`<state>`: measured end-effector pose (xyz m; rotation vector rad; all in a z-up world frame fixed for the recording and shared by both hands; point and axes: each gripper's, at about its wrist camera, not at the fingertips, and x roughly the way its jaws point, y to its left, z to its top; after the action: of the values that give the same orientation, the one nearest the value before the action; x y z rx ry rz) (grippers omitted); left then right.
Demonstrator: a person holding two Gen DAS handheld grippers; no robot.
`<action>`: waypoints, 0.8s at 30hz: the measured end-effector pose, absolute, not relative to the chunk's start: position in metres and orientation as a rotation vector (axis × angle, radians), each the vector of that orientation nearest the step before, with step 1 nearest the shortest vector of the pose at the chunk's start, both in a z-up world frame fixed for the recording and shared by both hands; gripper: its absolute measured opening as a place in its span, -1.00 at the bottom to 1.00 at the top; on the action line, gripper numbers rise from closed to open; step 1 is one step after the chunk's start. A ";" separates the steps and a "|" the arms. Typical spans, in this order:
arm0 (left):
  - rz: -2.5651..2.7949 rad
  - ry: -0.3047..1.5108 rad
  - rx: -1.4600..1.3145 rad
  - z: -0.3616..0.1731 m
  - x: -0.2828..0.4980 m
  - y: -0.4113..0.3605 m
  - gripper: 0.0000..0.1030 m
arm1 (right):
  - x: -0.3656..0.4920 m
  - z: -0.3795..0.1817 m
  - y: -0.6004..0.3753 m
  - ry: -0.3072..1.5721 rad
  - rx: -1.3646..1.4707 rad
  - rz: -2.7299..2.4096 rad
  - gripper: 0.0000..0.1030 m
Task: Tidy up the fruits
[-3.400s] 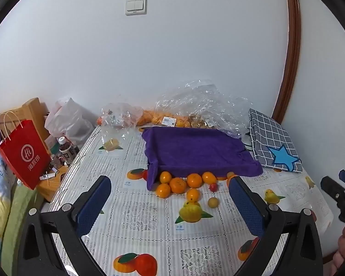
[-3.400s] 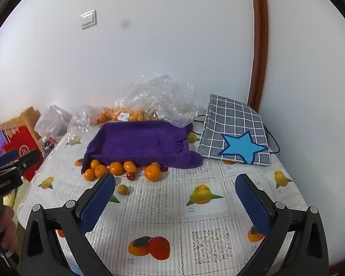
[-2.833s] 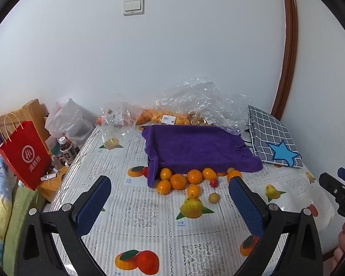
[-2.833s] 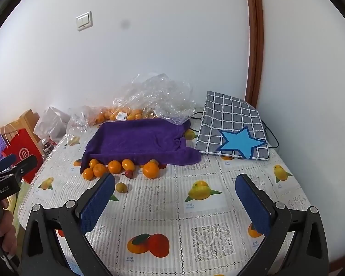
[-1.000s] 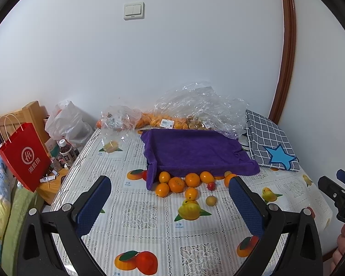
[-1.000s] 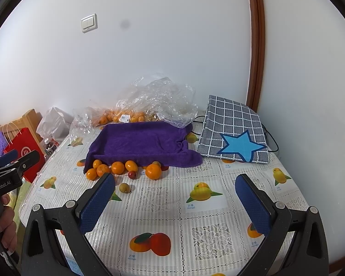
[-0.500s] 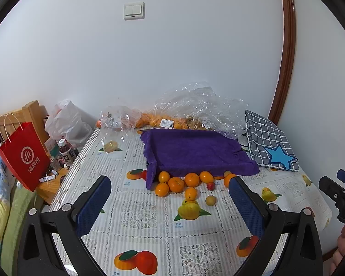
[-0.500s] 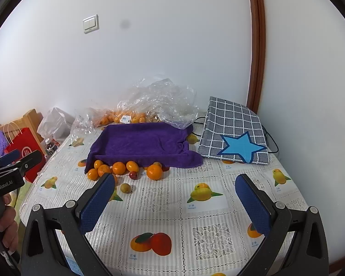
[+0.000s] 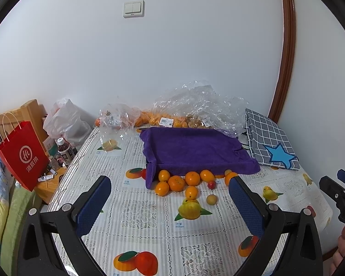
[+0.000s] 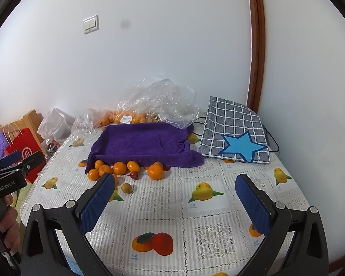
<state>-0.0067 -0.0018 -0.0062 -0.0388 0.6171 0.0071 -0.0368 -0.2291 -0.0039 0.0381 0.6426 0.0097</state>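
On the table (image 9: 149, 225), covered by a fruit-print cloth: a purple towel (image 9: 193, 149) is draped over a tray-like form whose material is hidden, its near edge hanging down over some of the fruit. Behind it, against the wall, are crumpled clear plastic bags (image 9: 195, 101) with more oranges inside. Right of the towel lies a grey checked bag with a blue star (image 10: 237, 133); a black cable runs beside it. Off the table's left edge stand a red paper bag (image 9: 23, 158), a white plastic bag (image 9: 66, 122) and small bottles (image 9: 65, 150). Loose oranges (image 9: 177, 182) cluster along the towel's front edge, touching one another; one orange (image 10: 155, 171) sits apart to the right. Just in front: a small red fruit (image 10: 134, 174) and a small tan round fruit (image 10: 126, 188), kind unclear. Left gripper (image 9: 170, 203): fingers spread wide, nothing between them, above the table short of the oranges. Right gripper (image 10: 174, 203): likewise wide and empty; its left finger (image 10: 96, 203) covers part of the near oranges in that view.
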 end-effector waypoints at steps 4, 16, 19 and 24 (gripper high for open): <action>0.001 0.638 -0.041 -0.017 -0.001 -0.001 1.00 | -0.032 -0.013 -0.228 0.658 0.038 0.010 0.99; -0.008 0.714 -0.040 -0.066 0.025 0.008 0.99 | -0.003 -0.056 -0.226 0.742 0.047 0.006 0.99; -0.009 0.736 -0.042 -0.078 0.032 0.013 0.97 | 0.004 -0.068 -0.226 0.760 0.049 0.010 0.99; -0.007 0.780 -0.044 -0.101 0.046 0.020 0.91 | 0.019 -0.087 -0.225 0.779 0.054 -0.002 0.99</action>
<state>0.0460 0.0203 -0.1009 -0.0439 0.7798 -0.0071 0.0188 -0.2246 -0.0868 0.0540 0.7793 -0.0019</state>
